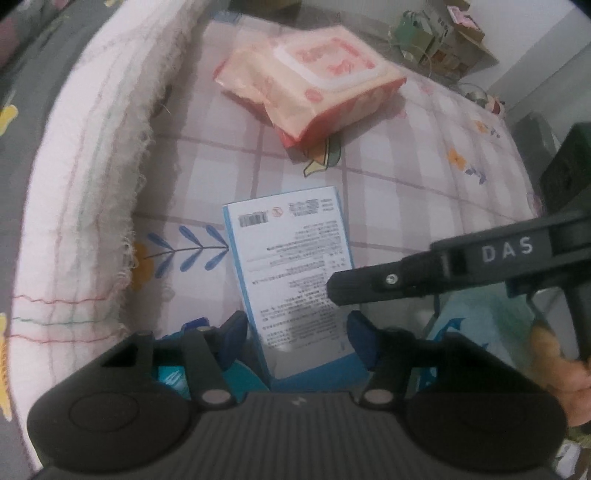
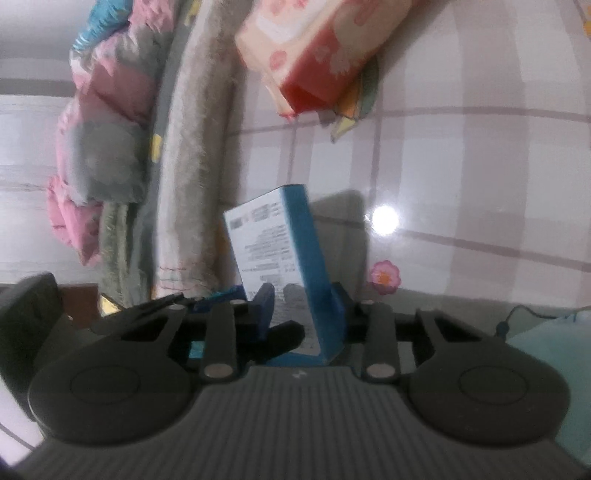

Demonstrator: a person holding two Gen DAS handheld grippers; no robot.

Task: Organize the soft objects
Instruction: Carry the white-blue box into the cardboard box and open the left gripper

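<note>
A blue-and-white printed pack (image 1: 295, 273) is held above the checked bed sheet (image 1: 388, 177). My left gripper (image 1: 295, 332) is shut on its near end, blue fingers on both sides. My right gripper (image 2: 301, 306) is shut on the same pack (image 2: 273, 240), seen edge-on. The right gripper's black body (image 1: 461, 266) reaches in from the right in the left wrist view. An orange-pink wet-wipes pack (image 1: 314, 81) lies flat farther away on the sheet; it also shows in the right wrist view (image 2: 317, 48).
A folded white towel with frayed edge (image 1: 92, 184) lies along the left of the sheet. A pink-and-grey quilt (image 2: 99, 129) is bunched beyond it. Clutter and boxes (image 1: 443, 33) stand past the bed's far right corner. A light-blue cloth (image 1: 480, 321) lies under the right gripper.
</note>
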